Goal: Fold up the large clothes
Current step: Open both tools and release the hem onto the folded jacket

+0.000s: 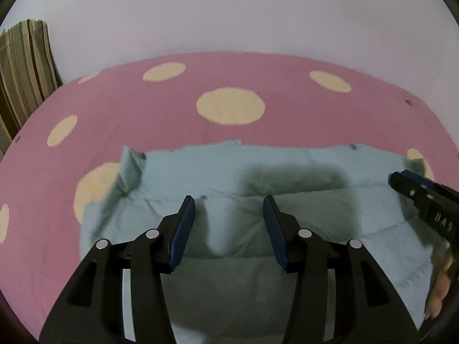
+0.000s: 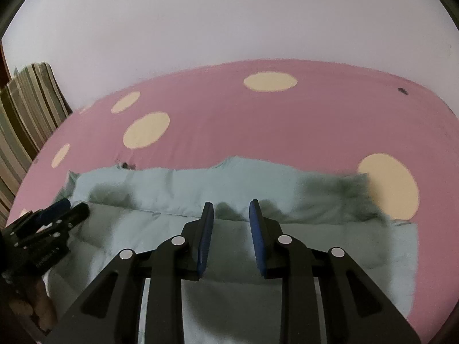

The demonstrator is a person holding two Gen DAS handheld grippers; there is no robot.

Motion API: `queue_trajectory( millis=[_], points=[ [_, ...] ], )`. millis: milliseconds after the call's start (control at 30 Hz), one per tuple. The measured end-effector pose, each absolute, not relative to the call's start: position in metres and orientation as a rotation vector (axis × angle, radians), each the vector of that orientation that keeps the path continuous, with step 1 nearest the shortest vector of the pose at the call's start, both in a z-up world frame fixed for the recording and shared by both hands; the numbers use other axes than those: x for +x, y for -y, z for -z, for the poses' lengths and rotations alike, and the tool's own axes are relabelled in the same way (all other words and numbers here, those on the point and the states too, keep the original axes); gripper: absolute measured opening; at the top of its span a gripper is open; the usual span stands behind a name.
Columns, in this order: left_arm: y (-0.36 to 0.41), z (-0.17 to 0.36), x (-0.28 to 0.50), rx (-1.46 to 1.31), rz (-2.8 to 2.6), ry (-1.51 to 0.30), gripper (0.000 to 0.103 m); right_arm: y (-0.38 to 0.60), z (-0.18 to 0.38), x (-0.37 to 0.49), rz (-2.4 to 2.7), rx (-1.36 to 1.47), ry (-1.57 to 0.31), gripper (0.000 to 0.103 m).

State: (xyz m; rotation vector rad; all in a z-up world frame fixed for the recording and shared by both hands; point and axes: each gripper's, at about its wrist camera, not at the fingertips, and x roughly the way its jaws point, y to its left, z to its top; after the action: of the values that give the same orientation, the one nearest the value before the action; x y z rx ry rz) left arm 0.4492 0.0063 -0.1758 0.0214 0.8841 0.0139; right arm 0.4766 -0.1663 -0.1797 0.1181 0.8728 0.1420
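Here the pale blue-green garment (image 1: pixel 218 223) lies spread on a bed, on a pink sheet with cream dots (image 1: pixel 229 86), and it looks partly folded already: a doubled layer runs across it, its folded edge a crosswise ridge just past both grippers' fingertips, with a single band of cloth beyond that up to a ragged far edge. It seems padded or quilted, so it will likely hold a crease poorly and spring back a little.

The left gripper (image 1: pixel 229 203) hangs above the near half of the garment, tilted down at it, its jaws apart with nothing between the blue pads; cloth shows through the gap. The right gripper (image 2: pixel 231 207) does the same toward the garment's other side, its jaws apart by a narrower gap and likewise empty. Each shows at the edge of the other's view, so the two stand side by side over the same fold, one per side. That pairing makes sense for a wide piece: lifting both ends together keeps the edge straight.

Judging from how things lie, one fold is laid down and released, and another is needed.

Beyond the bed are a plain pale wall (image 2: pixel 229 23) and, at the left, a striped cushion or curtain (image 1: pixel 23 71). Part of a hand (image 1: pixel 443 283) grips the right gripper's handle.
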Motion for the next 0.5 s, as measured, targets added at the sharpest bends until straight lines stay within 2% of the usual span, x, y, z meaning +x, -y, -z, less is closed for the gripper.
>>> queue_trajectory(
  millis=[267,500],
  points=[
    [-0.010,0.210,0.469,0.016,-0.042,-0.916,0.051,0.158,0.223,0.492,-0.107,0.084,-0.933,0.027],
    [-0.008,0.201,0.466,0.030,-0.074,-0.904,0.051,0.156,0.214,0.488,-0.108,0.088,-0.901,0.027]
  ],
)
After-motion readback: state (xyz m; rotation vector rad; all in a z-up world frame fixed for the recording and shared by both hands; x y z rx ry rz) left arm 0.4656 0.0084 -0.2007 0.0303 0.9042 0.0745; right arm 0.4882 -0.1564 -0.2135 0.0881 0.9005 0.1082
